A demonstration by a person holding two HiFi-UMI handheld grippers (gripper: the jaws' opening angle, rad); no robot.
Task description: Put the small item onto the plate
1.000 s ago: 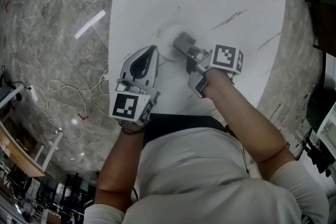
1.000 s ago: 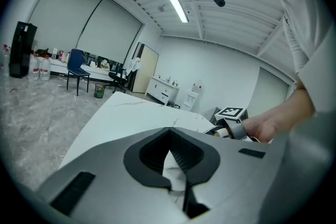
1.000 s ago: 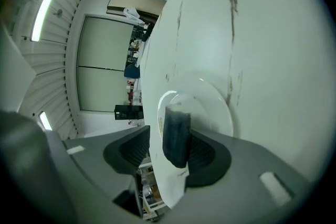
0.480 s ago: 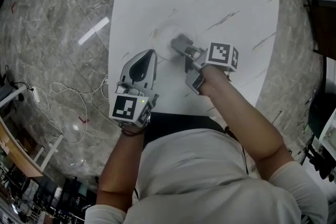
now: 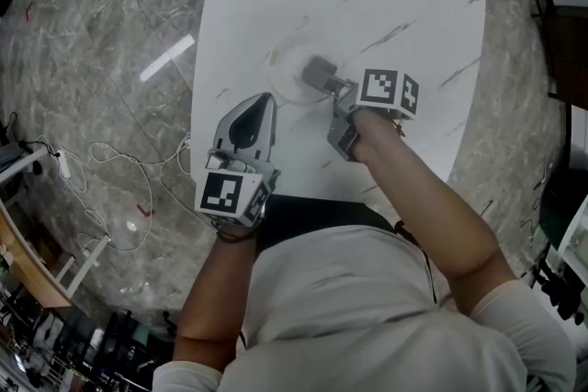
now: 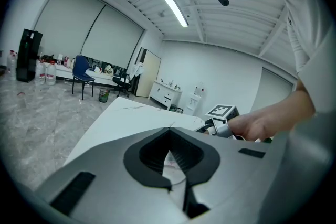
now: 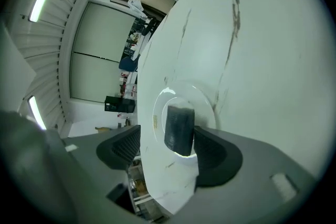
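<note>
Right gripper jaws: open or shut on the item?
Open: right gripper jaws stand apart, a gap between one jaw and the small item over the plate.

Grey marbled stone floor (image 5: 101, 14) along the left and top of the head view, with a bright streak of reflected light (image 5: 167, 58) at upper left and loose white cables (image 5: 110, 151) at mid left. White table (image 5: 303, 5) with faint grey veins and rounded corners at centre. In the left gripper view, ribbed white ceiling with a long tube lamp (image 6: 173, 6) at top, wide pale window panels (image 6: 79, 34) at left, tall black cabinet (image 6: 26, 55) at far left, blue chair (image 6: 82, 71) beside it, low white cabinet (image 6: 165, 93) against the back wall.
</note>
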